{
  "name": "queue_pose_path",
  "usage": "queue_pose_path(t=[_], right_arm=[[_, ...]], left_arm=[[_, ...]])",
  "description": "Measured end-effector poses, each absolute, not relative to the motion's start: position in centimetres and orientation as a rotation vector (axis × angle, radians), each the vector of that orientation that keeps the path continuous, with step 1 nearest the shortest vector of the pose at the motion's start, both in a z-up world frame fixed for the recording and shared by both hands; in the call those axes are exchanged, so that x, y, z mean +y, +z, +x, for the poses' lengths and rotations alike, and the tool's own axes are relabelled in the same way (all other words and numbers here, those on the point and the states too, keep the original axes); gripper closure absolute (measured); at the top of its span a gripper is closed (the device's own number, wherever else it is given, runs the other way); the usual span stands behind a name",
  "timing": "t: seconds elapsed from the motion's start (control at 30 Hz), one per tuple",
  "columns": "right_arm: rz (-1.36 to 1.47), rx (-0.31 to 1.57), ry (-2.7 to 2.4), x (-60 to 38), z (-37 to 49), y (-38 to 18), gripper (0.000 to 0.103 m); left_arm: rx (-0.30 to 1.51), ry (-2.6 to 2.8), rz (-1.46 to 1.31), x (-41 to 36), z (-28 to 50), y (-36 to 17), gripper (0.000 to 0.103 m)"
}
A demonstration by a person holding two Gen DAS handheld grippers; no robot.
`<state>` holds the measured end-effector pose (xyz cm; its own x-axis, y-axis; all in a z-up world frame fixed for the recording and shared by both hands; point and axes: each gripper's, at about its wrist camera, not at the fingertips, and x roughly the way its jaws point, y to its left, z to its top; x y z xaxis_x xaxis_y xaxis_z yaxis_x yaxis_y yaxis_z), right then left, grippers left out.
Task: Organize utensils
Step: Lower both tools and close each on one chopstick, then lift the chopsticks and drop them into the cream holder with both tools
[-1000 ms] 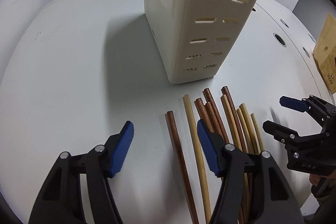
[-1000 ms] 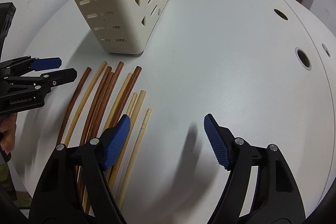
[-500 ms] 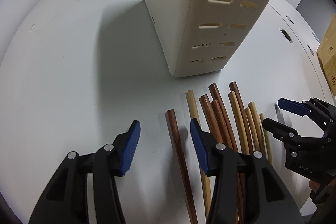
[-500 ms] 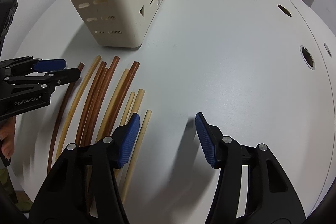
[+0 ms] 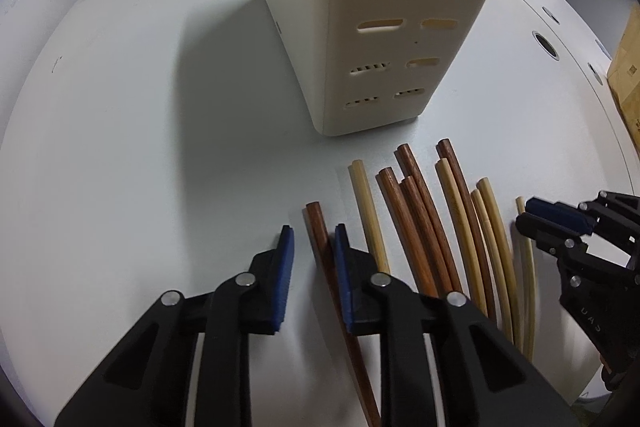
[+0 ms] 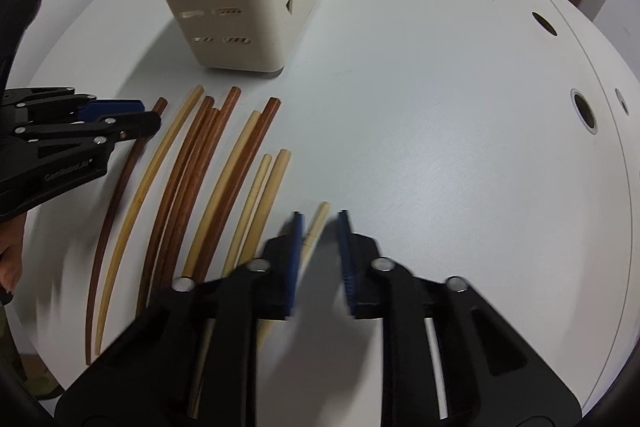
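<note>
**Barely started, both sets of fingers lining up on end sticks**

Pretty much nothing sorted yet, going by the layout. All the round wooden chopsticks (image 5: 424, 227), a mix of dark reddish-brown and pale bamboo ones, lying flat in a loose fan on the white round bench (image 5: 140, 147), thick ends pointing at the cream plastic slotted utensil holder (image 5: 372, 27). Holder standing upright just past those ends, not touching any. Can't see into the top, though something striped shows through the lower slots, too small to tell what. So whole job still ahead: pick up, carry over, drop in, repeat.

Now the fingers. Left gripper (image 5: 311, 251) down low at the left edge of the fan, narrowed to a slim gap straddling the outermost dark brown chopstick (image 5: 320, 239). Right-hand blue pad looks right up against it, left pad a touch off. Not clamped as far as visible, more like about to pinch.

Right gripper (image 6: 320, 239) doing the mirror thing at the other edge: narrow gap around the lone pale bamboo chopstick (image 6: 318, 223) lying a bit apart from the rest. Blurry there, so can't say whether the pads actually touch it. Looks close but not squeezed shut.

Probably a double pickup coming, one stick each. Worth watching for rolling, being round and thin on a smooth top.
</note>
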<state>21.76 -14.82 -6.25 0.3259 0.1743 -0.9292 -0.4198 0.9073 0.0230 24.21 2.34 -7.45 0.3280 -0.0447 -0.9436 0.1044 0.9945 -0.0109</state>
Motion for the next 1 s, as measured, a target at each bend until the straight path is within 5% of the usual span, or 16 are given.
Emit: queue_pose_path(t=[0.33, 1.0], right_arm=[[-0.166, 1.145, 0.415, -14.9, 21.2, -5.5, 0.099], [-0.071, 0.742, 0.478, -16.2, 21.1, 6.2, 0.099]], left_arm=[[1.218, -0.102, 0.052, 2.1, 24.7, -6.6, 0.096], [0.799, -0.142, -0.033, 1.5, 19.6, 6.2, 0.096]])
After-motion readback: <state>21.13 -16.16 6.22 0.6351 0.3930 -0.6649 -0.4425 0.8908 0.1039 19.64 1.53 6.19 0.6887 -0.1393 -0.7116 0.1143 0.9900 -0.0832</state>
